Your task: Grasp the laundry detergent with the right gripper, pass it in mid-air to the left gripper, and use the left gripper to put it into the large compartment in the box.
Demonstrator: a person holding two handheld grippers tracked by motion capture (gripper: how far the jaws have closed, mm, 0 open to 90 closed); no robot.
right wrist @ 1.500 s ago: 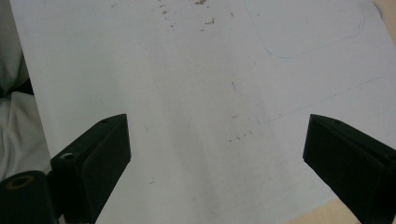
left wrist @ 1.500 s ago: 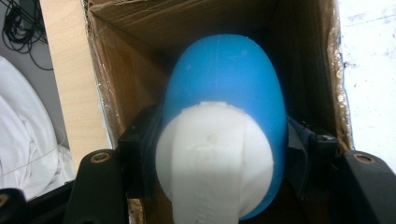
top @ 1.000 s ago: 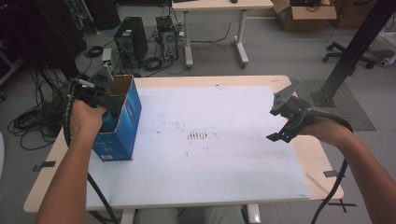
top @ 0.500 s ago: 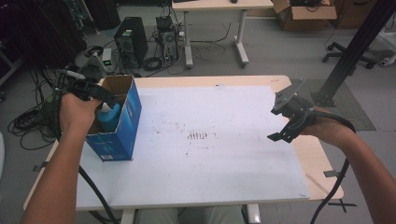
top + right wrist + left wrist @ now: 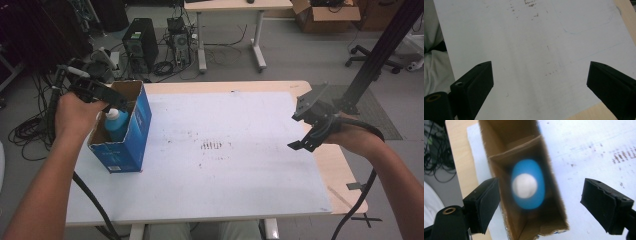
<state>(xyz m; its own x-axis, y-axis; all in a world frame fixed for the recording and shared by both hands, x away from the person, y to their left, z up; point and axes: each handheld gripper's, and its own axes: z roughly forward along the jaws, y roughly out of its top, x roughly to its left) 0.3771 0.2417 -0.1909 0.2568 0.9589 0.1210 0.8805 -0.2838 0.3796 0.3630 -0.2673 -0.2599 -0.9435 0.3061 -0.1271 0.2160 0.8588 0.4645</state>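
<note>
In the high view, the blue cardboard box [image 5: 122,137] stands open-topped at the counter's [image 5: 225,195] left side, a blue bottle [image 5: 116,123] with a white cap upright inside. The left gripper [image 5: 100,95] hovers above it; its jaws have just been opening and hold nothing. The right gripper [image 5: 312,125] hangs at the right.

In the left gripper view, wide jaws flank the bottle [image 5: 527,185] below.

In the right gripper view, the jaws gape wide and empty over the white counter [image 5: 536,50].

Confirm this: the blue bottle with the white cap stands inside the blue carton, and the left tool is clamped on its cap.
Not clamped. In the left gripper view the left tool has just been opening and hangs above the blue bottle, nothing between its jaws. The bottle does stand inside the blue carton.
</note>
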